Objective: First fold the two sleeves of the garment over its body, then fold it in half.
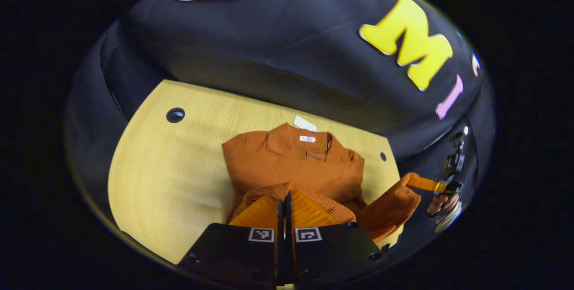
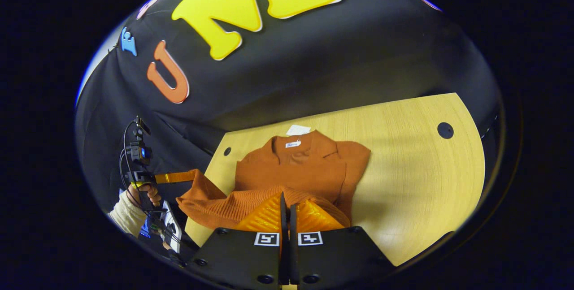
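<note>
Tongs (image 1: 284, 200) gripping garment (image 1: 305, 164) hem, table (image 1: 179, 182)

Left hand-held gripper (image 1: 285, 202) and right hand-held gripper (image 2: 286, 207) — fingers pressed together, both raised.

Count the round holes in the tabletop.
2. One larger hole lies near the table's far corner on one side; a smaller hole sits across it, beside the sweater. The sweater may hide others.

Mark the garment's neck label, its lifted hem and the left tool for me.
neck label (image 2: 293, 144), right gripper view, middle of the white tag.
lifted hem (image 2: 210, 207), right gripper view, ribbed edge.
left tool (image 1: 285, 205), left gripper view, between its fingertips.
</note>
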Demonstrator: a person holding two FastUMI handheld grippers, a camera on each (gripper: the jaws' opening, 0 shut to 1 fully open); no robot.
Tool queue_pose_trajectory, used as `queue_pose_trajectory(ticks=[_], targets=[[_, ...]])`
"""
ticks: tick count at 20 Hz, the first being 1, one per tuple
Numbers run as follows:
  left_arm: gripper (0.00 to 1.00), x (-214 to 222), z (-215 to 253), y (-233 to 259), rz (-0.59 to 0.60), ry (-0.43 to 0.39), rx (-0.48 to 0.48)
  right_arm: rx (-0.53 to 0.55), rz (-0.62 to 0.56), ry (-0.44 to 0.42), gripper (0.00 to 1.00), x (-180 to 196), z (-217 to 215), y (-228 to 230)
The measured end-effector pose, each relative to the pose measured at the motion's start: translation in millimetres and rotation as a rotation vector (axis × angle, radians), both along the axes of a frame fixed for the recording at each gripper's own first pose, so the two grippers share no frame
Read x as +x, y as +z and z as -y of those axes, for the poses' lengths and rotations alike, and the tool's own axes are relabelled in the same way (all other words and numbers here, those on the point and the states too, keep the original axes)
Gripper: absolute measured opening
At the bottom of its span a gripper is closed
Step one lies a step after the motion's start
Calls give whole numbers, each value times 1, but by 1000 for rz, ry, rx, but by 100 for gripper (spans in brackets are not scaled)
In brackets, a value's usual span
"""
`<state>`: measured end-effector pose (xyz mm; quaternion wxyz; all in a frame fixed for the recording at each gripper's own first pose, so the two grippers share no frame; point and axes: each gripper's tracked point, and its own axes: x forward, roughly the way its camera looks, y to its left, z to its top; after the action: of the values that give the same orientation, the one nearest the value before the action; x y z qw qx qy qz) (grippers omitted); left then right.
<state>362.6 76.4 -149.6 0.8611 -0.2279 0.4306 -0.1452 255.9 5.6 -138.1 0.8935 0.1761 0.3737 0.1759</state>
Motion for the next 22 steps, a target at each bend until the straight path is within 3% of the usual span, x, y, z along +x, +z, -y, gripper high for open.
queue_pose_trajectory(ticks=[4, 8, 12, 17, 22], targets=[[3, 62, -3, -41, -26, 91, -113, 50, -9, -92, 1, 69, 8, -23], [3, 101, -4, -96, -91, 176, -202, 146, -80, -242, 0, 130, 24, -90], [3, 112, -6, -128, -150, 261, -294, 237, -127, -347, 0, 144, 56, -107], [3, 129, -16, -124, -126, 455, -547, 435, -122, -410, 1, 133, 97, -89], [3, 134, -24, -131, -171, 630, -787, 621, -180, -497, 0, 131, 111, -95]])
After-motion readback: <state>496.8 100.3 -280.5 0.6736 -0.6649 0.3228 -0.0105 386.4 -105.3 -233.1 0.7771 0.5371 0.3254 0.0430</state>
